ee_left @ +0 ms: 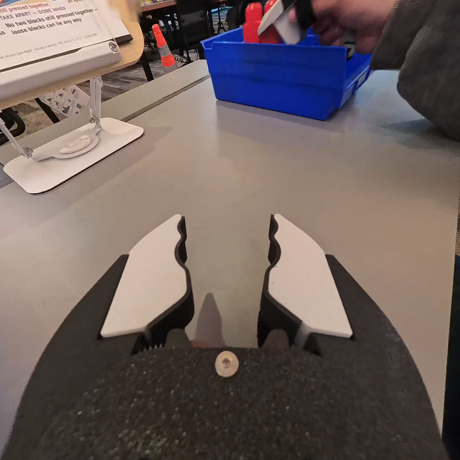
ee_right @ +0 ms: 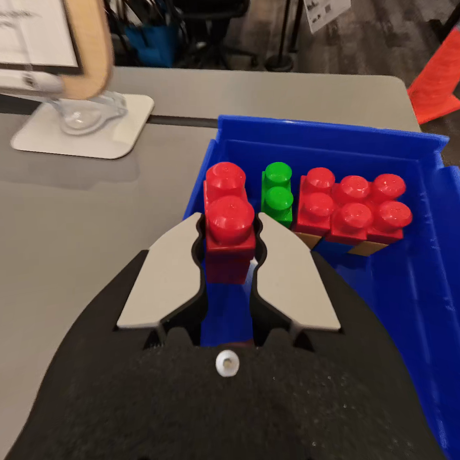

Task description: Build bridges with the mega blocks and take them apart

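Note:
My right gripper (ee_right: 229, 217) is shut on a red two-stud block (ee_right: 230, 246) and holds it upright over the left side of the blue bin (ee_right: 323, 128). A darker red part continues below the block. In the bin stand a green two-stud block (ee_right: 277, 196) and a wide red six-stud block (ee_right: 353, 206) resting on tan blocks (ee_right: 308, 239). My left gripper (ee_left: 227, 219) is open and empty, low over the grey table (ee_left: 273, 174), well short of the bin (ee_left: 273, 82). In the left wrist view, the right gripper (ee_left: 281, 25) and red block (ee_left: 251, 22) show above the bin.
A document stand with a white base (ee_left: 74, 149) sits at the table's left; it also shows in the right wrist view (ee_right: 84, 129). An orange cone (ee_left: 164, 47) stands on the floor beyond the table. A person's sleeve (ee_left: 428, 62) reaches in from the right. Across from one pair of fingers to the other is roughly 40 cm.

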The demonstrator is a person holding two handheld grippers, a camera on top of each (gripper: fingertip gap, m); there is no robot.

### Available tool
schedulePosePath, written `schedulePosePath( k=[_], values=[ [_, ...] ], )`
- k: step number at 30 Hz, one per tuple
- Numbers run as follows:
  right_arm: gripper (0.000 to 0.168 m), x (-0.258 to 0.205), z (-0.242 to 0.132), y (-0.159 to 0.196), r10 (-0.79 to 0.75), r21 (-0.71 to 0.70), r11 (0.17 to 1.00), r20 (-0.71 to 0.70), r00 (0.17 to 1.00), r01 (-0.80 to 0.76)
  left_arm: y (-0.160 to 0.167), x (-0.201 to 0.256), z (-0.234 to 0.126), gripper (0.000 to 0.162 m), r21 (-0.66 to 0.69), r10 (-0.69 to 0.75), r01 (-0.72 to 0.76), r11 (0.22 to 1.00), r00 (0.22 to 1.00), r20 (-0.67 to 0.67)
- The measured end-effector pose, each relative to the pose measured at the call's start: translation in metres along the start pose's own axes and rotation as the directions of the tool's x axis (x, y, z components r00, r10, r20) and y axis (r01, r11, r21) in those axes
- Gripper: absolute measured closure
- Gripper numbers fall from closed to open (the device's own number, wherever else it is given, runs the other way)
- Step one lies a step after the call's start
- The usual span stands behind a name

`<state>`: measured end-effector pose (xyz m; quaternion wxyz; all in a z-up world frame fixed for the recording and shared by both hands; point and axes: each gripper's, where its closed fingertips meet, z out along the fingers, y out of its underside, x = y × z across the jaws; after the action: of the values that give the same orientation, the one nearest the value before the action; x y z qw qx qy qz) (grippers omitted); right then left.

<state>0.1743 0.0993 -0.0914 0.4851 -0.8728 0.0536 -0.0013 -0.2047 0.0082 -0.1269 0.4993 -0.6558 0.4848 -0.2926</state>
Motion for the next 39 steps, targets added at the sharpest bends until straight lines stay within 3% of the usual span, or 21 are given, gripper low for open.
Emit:
schedulePosePath(
  k=[8,15,18,24,30,33,35,37,39],
  values=[
    [0.131,0.024,0.050,-0.004,-0.028,-0.074,0.997,-0.171,0.985,0.015,-0.002,0.002,-0.003,0.100,0.020,0.019,-0.019,1.000,1.000,0.008],
    [0.131,0.020,0.073,0.011,-0.040,-0.162,0.987,-0.118,0.992,0.021,-0.003,0.003,-0.005,0.100,0.027,0.026,-0.026,0.999,1.000,0.015],
    [0.131,0.020,0.076,0.009,-0.032,-0.113,0.993,-0.100,0.994,0.021,-0.002,0.003,-0.005,0.100,0.023,0.027,-0.027,0.999,1.000,0.014],
    [0.126,0.015,0.061,0.001,-0.053,-0.054,0.997,-0.077,0.996,0.049,-0.001,0.002,-0.004,0.099,0.014,0.036,-0.037,0.999,0.999,0.034],
    [0.109,0.000,0.000,-0.021,-0.116,0.058,0.991,-0.101,0.988,0.123,0.009,-0.004,-0.004,0.093,-0.062,-0.106,0.108,0.992,0.994,0.036],
    [0.107,-0.046,-0.065,-0.040,-0.155,0.247,0.954,-0.075,0.985,0.169,0.009,-0.017,-0.010,0.092,-0.072,-0.198,0.205,0.976,0.976,0.085],
    [0.111,-0.109,-0.104,-0.032,-0.191,0.372,0.916,0.072,0.979,0.151,0.006,-0.030,-0.020,0.092,-0.050,-0.254,0.263,0.963,0.957,0.142],
    [0.112,-0.175,-0.122,0.003,-0.201,0.392,0.916,0.270,0.942,0.083,0.005,-0.042,-0.033,0.092,-0.014,-0.304,0.312,0.950,0.933,0.192],
    [0.107,-0.222,-0.120,0.052,-0.153,0.317,0.948,0.435,0.887,0.008,0.010,-0.053,-0.048,0.093,0.023,-0.355,0.362,0.932,0.899,0.255]
  ],
)
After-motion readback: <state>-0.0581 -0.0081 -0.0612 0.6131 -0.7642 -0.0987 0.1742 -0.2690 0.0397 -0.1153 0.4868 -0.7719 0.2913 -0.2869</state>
